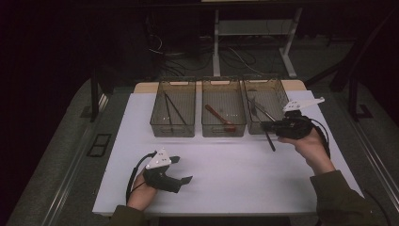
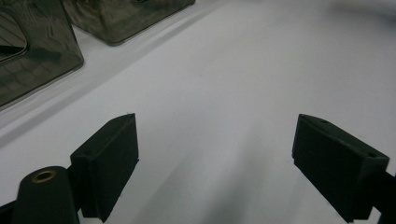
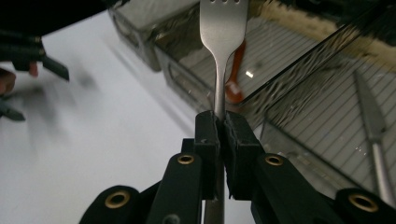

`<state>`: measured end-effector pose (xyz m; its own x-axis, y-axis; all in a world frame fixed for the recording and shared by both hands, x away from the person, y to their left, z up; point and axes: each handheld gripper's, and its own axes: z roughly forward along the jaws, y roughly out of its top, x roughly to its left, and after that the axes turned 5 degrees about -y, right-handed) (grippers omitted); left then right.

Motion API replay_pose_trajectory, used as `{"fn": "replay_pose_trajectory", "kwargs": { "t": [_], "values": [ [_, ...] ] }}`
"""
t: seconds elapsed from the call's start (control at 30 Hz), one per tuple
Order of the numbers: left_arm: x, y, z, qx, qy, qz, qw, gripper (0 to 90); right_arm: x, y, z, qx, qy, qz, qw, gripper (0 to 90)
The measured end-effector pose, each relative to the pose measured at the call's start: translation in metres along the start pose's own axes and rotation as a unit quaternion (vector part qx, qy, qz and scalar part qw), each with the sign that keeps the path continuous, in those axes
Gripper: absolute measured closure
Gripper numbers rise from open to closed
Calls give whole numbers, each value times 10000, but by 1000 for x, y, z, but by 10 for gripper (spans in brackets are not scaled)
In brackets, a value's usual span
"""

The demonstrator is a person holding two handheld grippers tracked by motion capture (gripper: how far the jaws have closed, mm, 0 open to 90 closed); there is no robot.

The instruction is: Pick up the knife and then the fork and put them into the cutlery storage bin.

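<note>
My right gripper (image 1: pixel 265 126) (image 3: pixel 220 135) is shut on the neck of a metal fork (image 3: pixel 222 28), held just in front of the right clear bin (image 1: pixel 278 89). The fork's handle (image 1: pixel 271 142) hangs below the jaws toward the white table (image 1: pixel 235 169). The tines point up past the bins in the right gripper view. My left gripper (image 1: pixel 182 169) (image 2: pixel 215 140) rests low at the front left of the table, open wide with bare table between its jaws.
Three clear bins stand in a row at the back. The left bin (image 1: pixel 173 128) holds dark chopsticks (image 1: pixel 169 110), the middle bin (image 1: pixel 224 130) a red spoon (image 1: pixel 219 117) (image 3: pixel 236 77), the right one a knife (image 1: pixel 259 108) (image 3: pixel 373 126). Two bin corners (image 2: pixel 32 60) sit ahead-left of the left gripper.
</note>
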<state>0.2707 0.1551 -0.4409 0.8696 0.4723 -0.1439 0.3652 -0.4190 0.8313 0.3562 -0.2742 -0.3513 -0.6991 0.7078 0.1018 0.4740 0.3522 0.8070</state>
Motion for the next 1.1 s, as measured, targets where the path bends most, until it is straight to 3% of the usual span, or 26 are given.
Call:
{"fn": "replay_pose_trajectory", "kwargs": {
  "t": [0.27, 0.47, 0.67, 0.9, 1.1],
  "values": [
    [1, 0, 0, -23, 1, -7, 10000, 136, -22, 13, -10, -461, -459, 202, 9977, 833],
    [1, 0, 0, -41, -15, -14, 10000, 136, -46, 29, -16, -666, -959, 304, 9927, 833],
    [0, 0, 0, -51, -19, -16, 10000, 136, -72, 38, -11, -772, -1262, 461, 9879, 833],
    [1, 0, -1, -55, -27, -26, 10000, 136, -98, 34, 7, -499, -1482, 542, 9862, 834],
    [0, 0, -1, -64, -34, -19, 10000, 136, -109, 25, 17, -256, -1441, 613, 9873, 833]
  ]
}}
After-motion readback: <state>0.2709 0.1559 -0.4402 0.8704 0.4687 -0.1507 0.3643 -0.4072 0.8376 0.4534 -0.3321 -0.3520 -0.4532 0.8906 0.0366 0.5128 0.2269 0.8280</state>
